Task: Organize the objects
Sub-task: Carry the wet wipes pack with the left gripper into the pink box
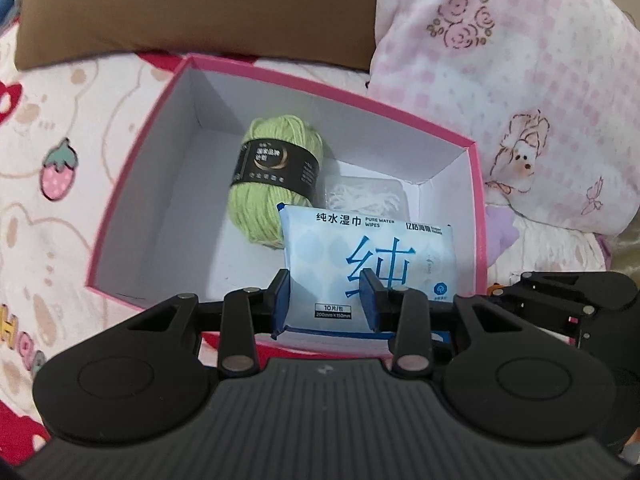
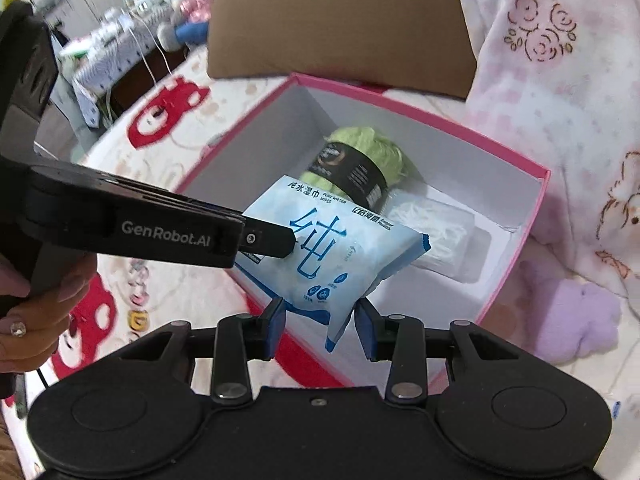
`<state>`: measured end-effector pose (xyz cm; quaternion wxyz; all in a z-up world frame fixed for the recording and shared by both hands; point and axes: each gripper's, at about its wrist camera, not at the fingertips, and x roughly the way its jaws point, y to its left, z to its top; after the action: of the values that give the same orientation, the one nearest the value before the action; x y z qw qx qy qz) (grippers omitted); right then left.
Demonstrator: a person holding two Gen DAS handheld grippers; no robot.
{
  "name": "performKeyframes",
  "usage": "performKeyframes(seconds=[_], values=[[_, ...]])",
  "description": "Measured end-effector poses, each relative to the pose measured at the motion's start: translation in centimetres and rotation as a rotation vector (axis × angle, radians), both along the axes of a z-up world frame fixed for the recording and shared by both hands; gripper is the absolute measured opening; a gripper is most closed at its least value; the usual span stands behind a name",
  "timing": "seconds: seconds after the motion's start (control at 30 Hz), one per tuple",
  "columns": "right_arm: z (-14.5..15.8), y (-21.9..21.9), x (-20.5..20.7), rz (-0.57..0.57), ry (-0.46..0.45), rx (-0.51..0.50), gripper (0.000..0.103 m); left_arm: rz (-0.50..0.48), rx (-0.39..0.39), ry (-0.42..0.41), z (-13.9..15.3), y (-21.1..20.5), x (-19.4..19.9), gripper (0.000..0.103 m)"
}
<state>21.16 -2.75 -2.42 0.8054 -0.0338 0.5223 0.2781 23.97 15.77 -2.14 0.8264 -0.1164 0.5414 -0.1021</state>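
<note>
Both left gripper [image 1: 325, 300] jaws clamp wipes pack [image 1: 372, 256].

Yarn ball [image 1: 272, 176] and tray [image 1: 368, 196] in box [image 1: 132, 184], wipes pack [image 1: 368, 264] above.

You can read "纯水湿巾" and "PURE WATER WIPES" along the top of the pale blue soft plastic pack of wet wipes [image 1: 360, 264], with a large blue "纯" across its face and, near its lower edge, "10片/包" over "200mm×150mm". On the side of the black left tool [image 2: 290, 242] in your right wrist view, white letters spell "GenRobot.AI". The black paper band around the light green skein of yarn [image 1: 272, 184] carries pale print and a gold crescent, too blurred for you to make out.
</note>
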Motion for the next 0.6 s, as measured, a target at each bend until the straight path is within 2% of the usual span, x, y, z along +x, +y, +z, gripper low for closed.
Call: performKeyframes(seconds=[0.13,0.23,0.33,0.47,0.6], values=[[0.3,-0.4,0.8,0.012,0.001,-0.045,0.043,0.018,-0.103,0.055,-1.4,0.6,1.3,0.035],[0.4,-0.4,1.5,0.019,0.024,-0.074,0.043,0.024,-0.140,0.085,-2.2,0.7,2.1,0.035],[-0.7,0.2,2.7,-0.015,0.083,-0.053,0.043,0.034,-0.125,0.121,-3.2,1.1,2.9,0.036],[-2.1,1.2,3.3,-0.029,0.094,-0.042,0.042,0.089,-0.133,0.162,-4.5,2.4,3.7,0.037],[-3.4,1.6,3.9,-0.056,0.108,0.003,0.042,0.111,-0.096,0.141,-4.8,3.2,3.7,0.037]])
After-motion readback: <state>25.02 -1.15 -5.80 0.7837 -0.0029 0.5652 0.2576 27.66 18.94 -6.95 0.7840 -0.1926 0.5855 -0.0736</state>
